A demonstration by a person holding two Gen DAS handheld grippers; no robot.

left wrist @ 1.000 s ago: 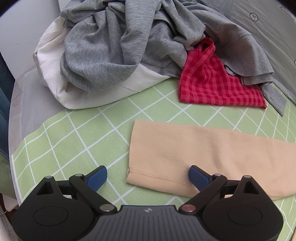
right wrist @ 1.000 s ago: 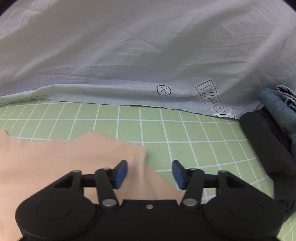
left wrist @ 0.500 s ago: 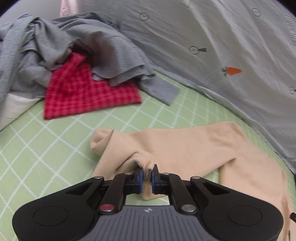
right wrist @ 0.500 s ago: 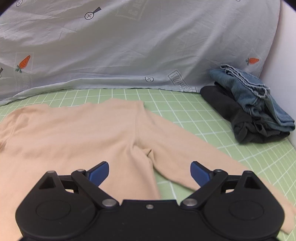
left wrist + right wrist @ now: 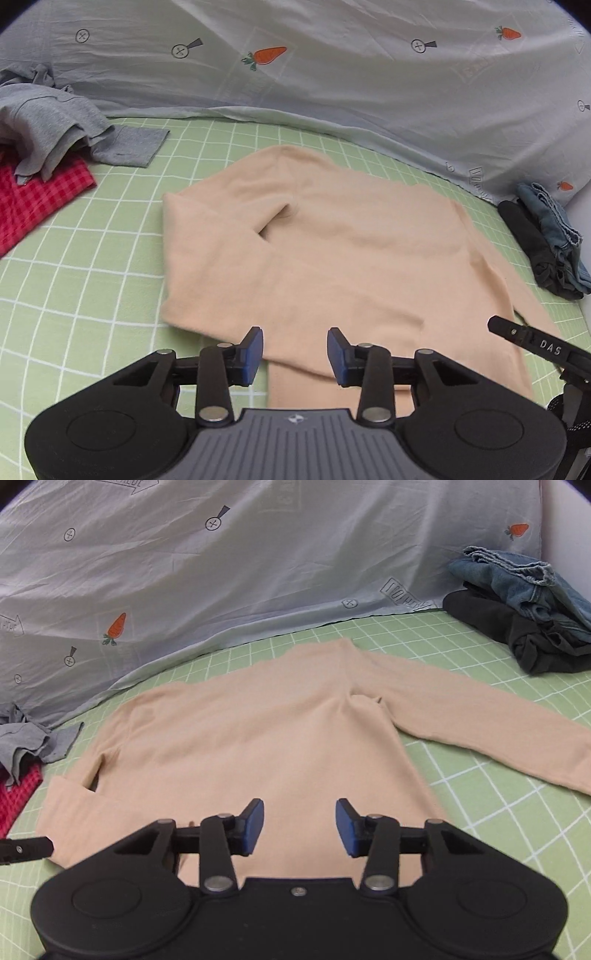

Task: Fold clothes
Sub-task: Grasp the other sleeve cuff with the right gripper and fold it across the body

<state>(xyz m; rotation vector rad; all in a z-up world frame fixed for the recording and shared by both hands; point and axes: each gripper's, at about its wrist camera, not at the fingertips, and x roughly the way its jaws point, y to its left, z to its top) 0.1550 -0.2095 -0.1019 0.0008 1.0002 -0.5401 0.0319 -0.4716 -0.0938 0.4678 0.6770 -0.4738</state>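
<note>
A peach long-sleeved sweater point(image 5: 332, 251) lies flat on the green checked sheet point(image 5: 92, 266). Its left sleeve is folded across the body toward the hem; its right sleeve point(image 5: 480, 716) stretches out to the right. My left gripper point(image 5: 295, 350) is open and empty, just above the folded sleeve's end near the hem. My right gripper point(image 5: 299, 825) is open and empty, over the lower body of the sweater point(image 5: 258, 731). A part of the right gripper shows at the right edge of the left wrist view point(image 5: 535, 343).
A grey garment point(image 5: 55, 122) and a red checked cloth point(image 5: 33, 199) lie at the left. Folded jeans point(image 5: 524, 579) on a black garment point(image 5: 517, 631) sit at the right. A pale blue carrot-print sheet point(image 5: 258, 554) rises behind.
My left gripper carried the left sleeve across the sweater's body, then opened and let it go. My right gripper stayed open and drew back over the lower body.
</note>
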